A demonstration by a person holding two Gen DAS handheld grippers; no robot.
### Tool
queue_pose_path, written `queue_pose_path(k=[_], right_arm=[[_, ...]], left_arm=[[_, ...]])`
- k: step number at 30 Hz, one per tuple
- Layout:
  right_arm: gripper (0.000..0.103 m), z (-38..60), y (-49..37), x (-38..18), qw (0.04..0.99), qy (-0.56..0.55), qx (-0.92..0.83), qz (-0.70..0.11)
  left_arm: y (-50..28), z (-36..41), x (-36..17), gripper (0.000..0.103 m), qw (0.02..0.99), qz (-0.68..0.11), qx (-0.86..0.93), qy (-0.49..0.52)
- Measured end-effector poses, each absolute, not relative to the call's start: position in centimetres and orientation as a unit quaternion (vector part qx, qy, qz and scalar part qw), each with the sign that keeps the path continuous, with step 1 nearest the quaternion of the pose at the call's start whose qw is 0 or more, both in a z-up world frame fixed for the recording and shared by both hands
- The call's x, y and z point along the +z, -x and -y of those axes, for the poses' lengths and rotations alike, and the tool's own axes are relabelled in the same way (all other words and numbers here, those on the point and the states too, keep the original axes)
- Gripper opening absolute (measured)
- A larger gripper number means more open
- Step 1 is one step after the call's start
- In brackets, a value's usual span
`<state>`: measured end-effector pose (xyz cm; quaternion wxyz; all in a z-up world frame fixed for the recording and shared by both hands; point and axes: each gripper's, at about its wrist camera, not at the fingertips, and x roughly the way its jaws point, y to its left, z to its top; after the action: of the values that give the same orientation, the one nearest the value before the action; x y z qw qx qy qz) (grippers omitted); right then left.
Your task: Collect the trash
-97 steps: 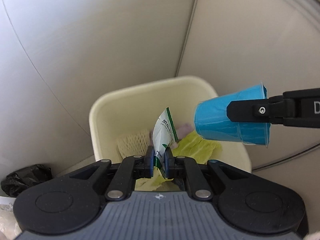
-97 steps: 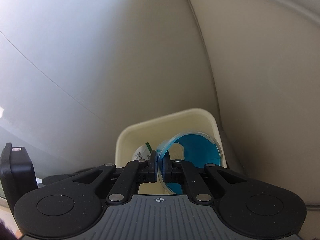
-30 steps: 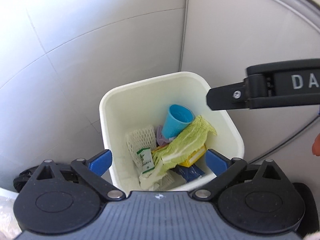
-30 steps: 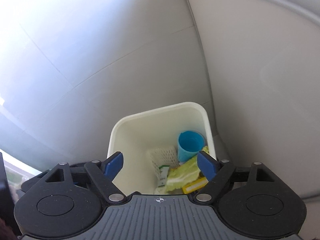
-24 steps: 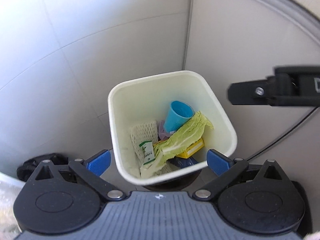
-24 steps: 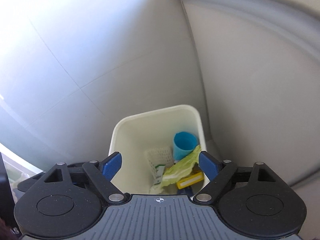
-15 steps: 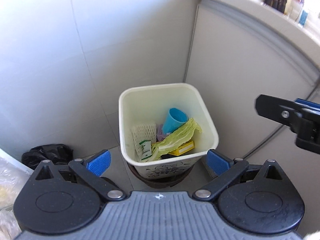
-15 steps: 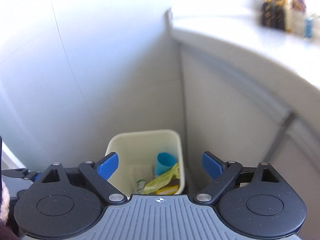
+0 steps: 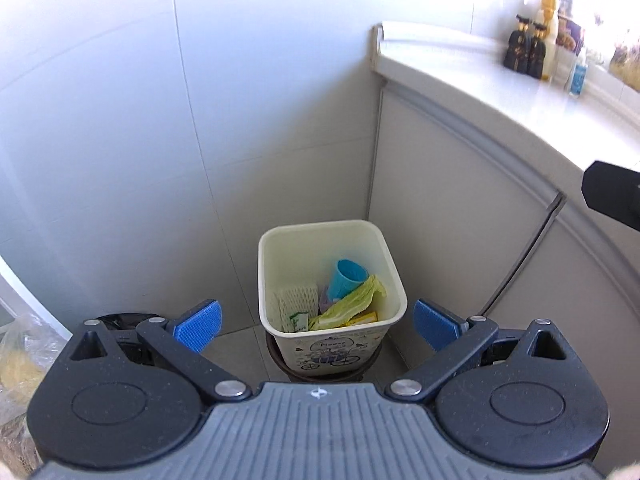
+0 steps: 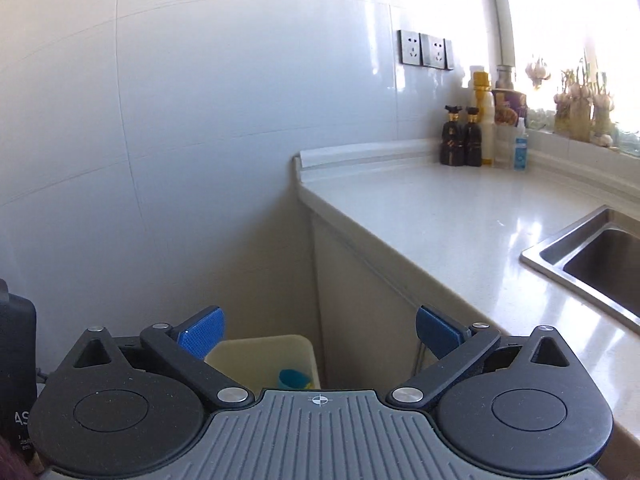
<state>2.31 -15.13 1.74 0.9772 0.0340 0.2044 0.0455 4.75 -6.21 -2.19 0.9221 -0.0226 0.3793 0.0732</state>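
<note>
A cream trash bin (image 9: 394, 280) stands on the floor in the corner between the tiled wall and the counter cabinet. In it lie a blue cup (image 9: 346, 280), a cabbage leaf (image 9: 352, 304), a white foam net (image 9: 298, 300), a small green-and-white packet (image 9: 299, 321) and a yellow box (image 9: 362, 317). My left gripper (image 9: 316, 326) is open and empty, high above the bin. My right gripper (image 10: 320, 334) is open and empty, raised to counter height; the bin (image 10: 240, 354) and blue cup (image 10: 294, 378) show low in its view.
A white countertop (image 10: 440, 220) runs to the right with dark bottles (image 10: 460, 136) and other bottles at the back wall and a steel sink (image 10: 592, 256) at the right. A black bag (image 9: 120, 320) lies on the floor left of the bin. Wall sockets (image 10: 424, 50) sit above the counter.
Both grippers, open and empty, have risen and pulled back from the bin. The right one now looks over the countertop. The trash in the bin has not moved.
</note>
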Motion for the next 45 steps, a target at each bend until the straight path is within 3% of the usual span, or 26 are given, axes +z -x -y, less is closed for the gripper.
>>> queue_pose_path(k=[45], right_arm=[[0.103,16.5,-3.3,1.1,0.971,-0.036,0.008,-0.235]], left_arm=[[-4.2,7.9,-1.2,0.102,0.918,-0.391,0.067,0.024]])
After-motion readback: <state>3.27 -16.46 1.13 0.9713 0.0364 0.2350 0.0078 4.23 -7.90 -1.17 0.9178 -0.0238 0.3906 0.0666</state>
